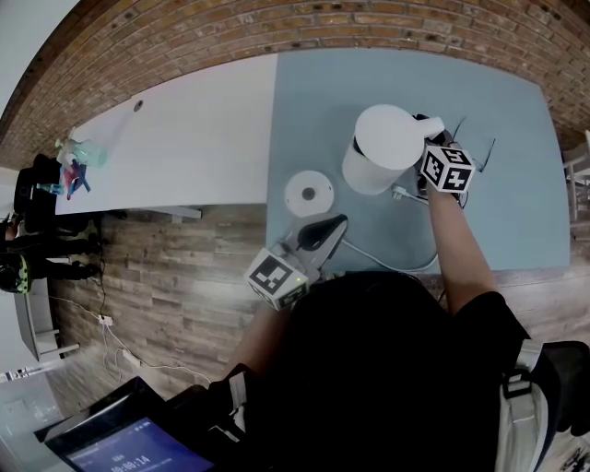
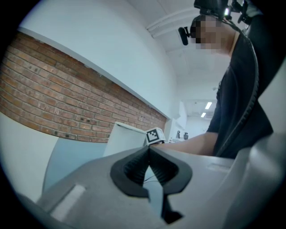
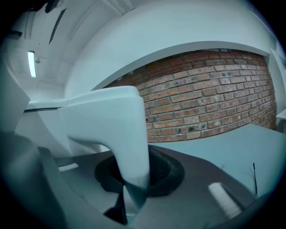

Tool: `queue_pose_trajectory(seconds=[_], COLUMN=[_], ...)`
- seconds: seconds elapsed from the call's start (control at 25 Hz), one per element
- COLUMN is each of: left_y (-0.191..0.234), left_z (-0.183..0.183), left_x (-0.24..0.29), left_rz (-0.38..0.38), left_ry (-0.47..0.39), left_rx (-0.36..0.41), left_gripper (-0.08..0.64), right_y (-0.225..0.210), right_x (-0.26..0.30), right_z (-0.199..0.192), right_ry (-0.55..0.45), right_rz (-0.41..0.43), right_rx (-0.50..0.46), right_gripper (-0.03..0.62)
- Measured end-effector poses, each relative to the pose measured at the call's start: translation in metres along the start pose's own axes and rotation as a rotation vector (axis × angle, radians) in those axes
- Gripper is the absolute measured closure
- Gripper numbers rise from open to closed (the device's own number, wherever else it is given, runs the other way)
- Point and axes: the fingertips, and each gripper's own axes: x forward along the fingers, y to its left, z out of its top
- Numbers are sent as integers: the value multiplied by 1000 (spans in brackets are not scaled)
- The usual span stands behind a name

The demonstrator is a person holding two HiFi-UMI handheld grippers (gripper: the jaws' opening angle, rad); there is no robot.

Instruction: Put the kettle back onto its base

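Two hand-held grippers were over a blue-grey bench [image 1: 516, 194] as a person set about returning a white kettle [image 1: 383, 147] to its base [image 1: 309, 193]. The right gripper [image 3: 131, 181] had its jaws closed part-way on the kettle's handle [image 3: 118, 129], pads pressing either side of it. The kettle stood to the right of the round white base — near it, but not on it. The left gripper [image 2: 149, 166] hung by the bench's front edge, just short of the base, its jaws shut together on nothing. To seat the kettle well, the carrier would likely need to keep the grip firm so that the body did not swing on the handle. It would need to stay upright while it was brought across until centred over the disc, then go straight down and be released only once it sat flat. The white cable [image 1: 396, 265] trailing along the front of the bench looked worth steering clear of. Whether the kettle's foot was clear of the bench could not be told. The bench butted against a white table [image 1: 203, 138] on its left, where spray bottles [image 1: 78, 155] stood at the far end. A brick wall [image 1: 277, 28] ran behind both, a wood-plank floor [image 1: 184, 277] lay below — and a lit screen [image 1: 124, 438] showed at the person's left side.
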Motion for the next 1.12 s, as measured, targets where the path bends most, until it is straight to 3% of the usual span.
queue_pose_trajectory(seconds=[0.4,1.12], left_y=[4,23], left_z=[-1,1], left_x=[-19,-61], left_rz=[21,83], left_ry=[15,8], left_rx=[-6,5], left_gripper=[556,555], right_y=[27,114], right_x=[2,39], right_z=[-3,-15], right_ry=[-14,-4], right_rz=[23,154], right_rx=[-8,-31], right_gripper=[529,525])
